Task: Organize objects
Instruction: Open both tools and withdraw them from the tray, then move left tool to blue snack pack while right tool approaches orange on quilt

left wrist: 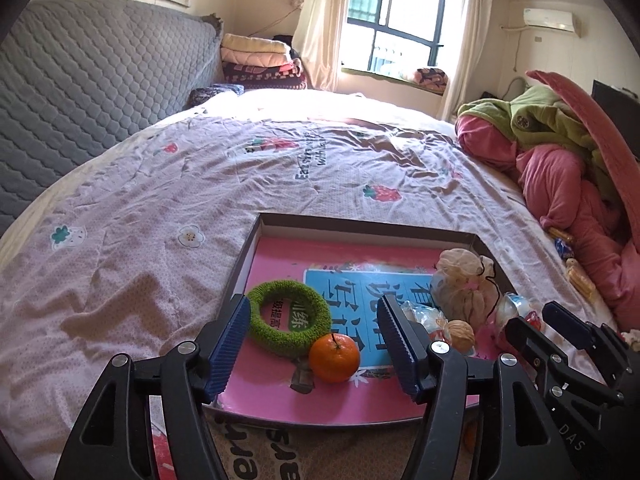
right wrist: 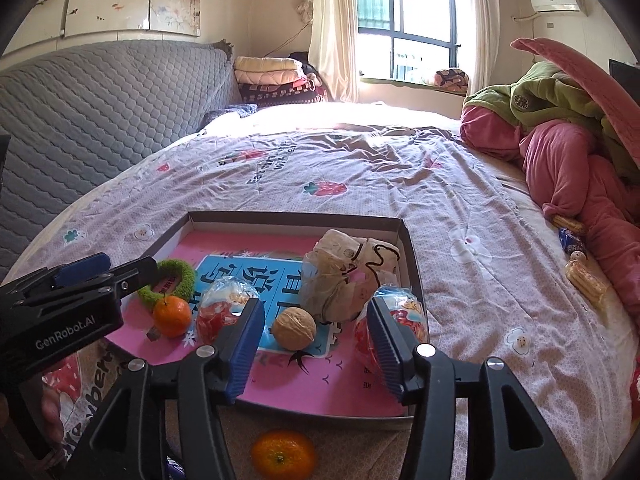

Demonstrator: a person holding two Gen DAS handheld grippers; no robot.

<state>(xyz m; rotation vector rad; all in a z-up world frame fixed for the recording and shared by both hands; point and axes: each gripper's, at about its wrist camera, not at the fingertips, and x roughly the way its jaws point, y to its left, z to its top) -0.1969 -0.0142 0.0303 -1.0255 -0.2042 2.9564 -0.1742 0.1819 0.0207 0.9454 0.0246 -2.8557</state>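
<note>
A shallow cardboard box (left wrist: 276,222) (right wrist: 412,252) with a pink book as its floor lies on the bed. In it are a green fuzzy ring (left wrist: 289,312) (right wrist: 180,276), an orange (left wrist: 334,357) (right wrist: 172,315), a walnut (left wrist: 461,334) (right wrist: 294,328), a beige mesh pouch (left wrist: 464,280) (right wrist: 344,276) and two clear red-and-white packets (right wrist: 218,314) (right wrist: 404,320). My left gripper (left wrist: 316,346) is open and empty above the ring and orange. My right gripper (right wrist: 316,346) is open and empty above the walnut. A second orange (right wrist: 284,454) lies on the bed outside the box's near wall.
Wrapped snacks (right wrist: 586,280) (left wrist: 576,272) lie at the bed's right edge beside a heap of pink and green bedding (right wrist: 568,152). A grey quilted headboard (left wrist: 88,72) stands at left. Folded blankets (right wrist: 276,80) are stacked by the window.
</note>
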